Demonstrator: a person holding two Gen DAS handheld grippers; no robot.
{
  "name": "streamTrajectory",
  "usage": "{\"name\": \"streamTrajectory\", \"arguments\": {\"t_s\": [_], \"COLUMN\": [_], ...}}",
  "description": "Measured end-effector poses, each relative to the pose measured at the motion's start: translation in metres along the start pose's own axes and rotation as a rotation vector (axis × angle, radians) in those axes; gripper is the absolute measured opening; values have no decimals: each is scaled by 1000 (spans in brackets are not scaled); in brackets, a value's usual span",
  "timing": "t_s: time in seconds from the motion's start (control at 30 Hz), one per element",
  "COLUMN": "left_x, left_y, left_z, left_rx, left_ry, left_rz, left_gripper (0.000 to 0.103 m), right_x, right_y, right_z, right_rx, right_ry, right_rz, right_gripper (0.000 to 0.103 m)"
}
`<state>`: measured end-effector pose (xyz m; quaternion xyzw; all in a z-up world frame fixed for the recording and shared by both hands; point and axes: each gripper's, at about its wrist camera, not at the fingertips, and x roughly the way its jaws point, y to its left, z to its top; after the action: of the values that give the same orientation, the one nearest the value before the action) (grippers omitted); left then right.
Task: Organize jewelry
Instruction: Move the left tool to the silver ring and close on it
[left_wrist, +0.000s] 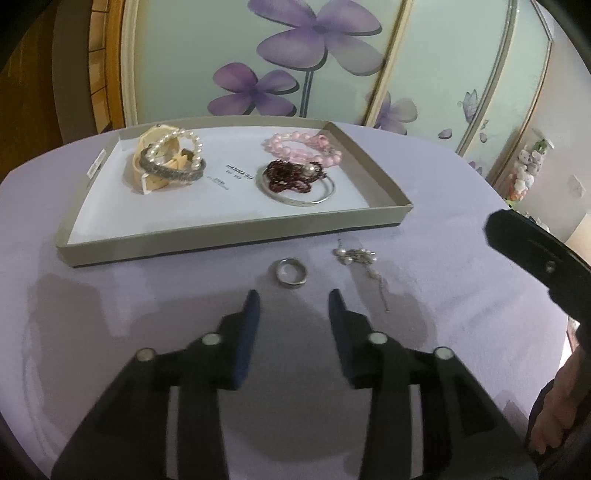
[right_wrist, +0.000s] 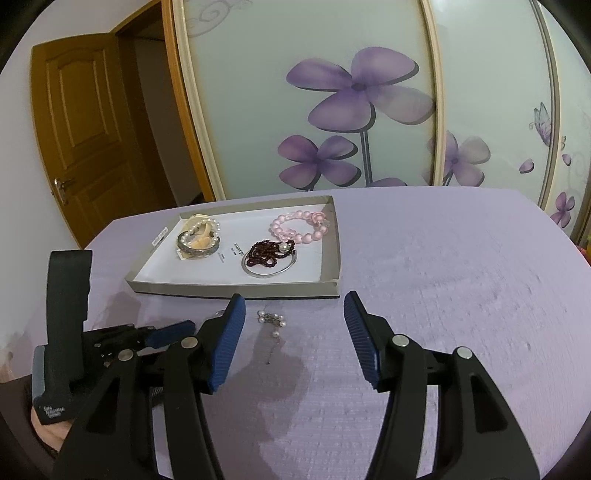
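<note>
Both grippers, left (left_wrist: 294, 295) and right (right_wrist: 294, 297), gape empty (ring (left_wrist: 291, 272) just beyond) before tray (left_wrist: 236, 242).

"HANNA SU" printed on tray floor (left_wrist: 236, 192)

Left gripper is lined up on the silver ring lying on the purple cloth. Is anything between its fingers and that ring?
Nothing visible. The silver ring lies alone on the purple cloth, just beyond the open left gripper. The small pearl-and-chain piece lies off to the right, and the shallow grey cardboard tray sits beyond the ring.
</note>
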<state>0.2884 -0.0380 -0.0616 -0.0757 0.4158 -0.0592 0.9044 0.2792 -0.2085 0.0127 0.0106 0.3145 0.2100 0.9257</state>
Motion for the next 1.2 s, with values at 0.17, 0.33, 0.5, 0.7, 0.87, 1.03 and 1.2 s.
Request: {"name": "streamTrajectory", "arguments": {"t_s": [0.17,0.33,0.5,0.7,0.87,1.03,1.2], "left_x": [12,22,19,6,-1,6,21], "left_y": [-13,-16,-9,15,21,0,-14], "left_z": [6,16,16,7,5,7,17], "left_rx": [28,32,20,-10,-20,28,49], "left_ry": [21,25,23,27,17,18,26], "left_rz": [34,67,56,68,20,3,39], "left_gripper": [40,38,13,1,8,41,42], "right_x": [0,-1,0,3,6,8,8], "right_y": [-1,-3,-1,4,10,9,3], "right_z": [1,2,1,-1,1,1,1], "right_rx": [0,0,-3,-12,-21,-19,-11], "right_ry": [0,-3,3,11,13,14,17], "right_rz": [-5,-10,-6,3,10,5,-2], "right_gripper": [58,58,58,58,58,57,58]}}
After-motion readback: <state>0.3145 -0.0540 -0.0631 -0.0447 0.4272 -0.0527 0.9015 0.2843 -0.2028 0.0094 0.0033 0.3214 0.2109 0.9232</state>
